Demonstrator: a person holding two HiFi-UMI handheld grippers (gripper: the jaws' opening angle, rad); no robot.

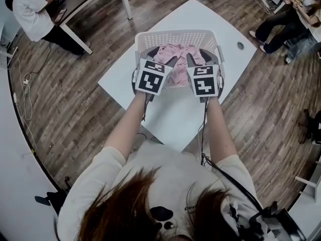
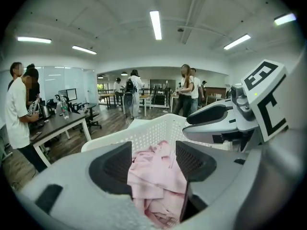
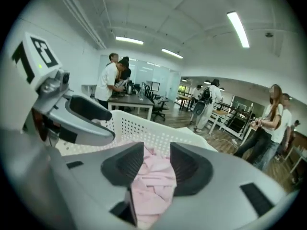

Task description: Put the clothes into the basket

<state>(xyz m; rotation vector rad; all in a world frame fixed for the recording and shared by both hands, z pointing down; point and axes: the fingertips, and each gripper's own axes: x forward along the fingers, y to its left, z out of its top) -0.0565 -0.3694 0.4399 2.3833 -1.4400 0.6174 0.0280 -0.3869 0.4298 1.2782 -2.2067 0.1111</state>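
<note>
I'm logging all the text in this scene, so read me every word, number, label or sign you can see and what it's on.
No words or numbers can be read anywhere.
On the left tool, the marker cube: black-and-white square patterns, not text.
On the right tool, its cube: the same.
Dark print on the person's white shirt: too small to read.

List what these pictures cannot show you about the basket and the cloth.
Floor of the basket: head view, covered by the cloth, left gripper and right gripper.
Near rim of the basket: head view, mostly behind the grippers.
Garment type: all views, the cloth is bunched between the jaws.
Anything under the cloth: hidden by it.
</note>
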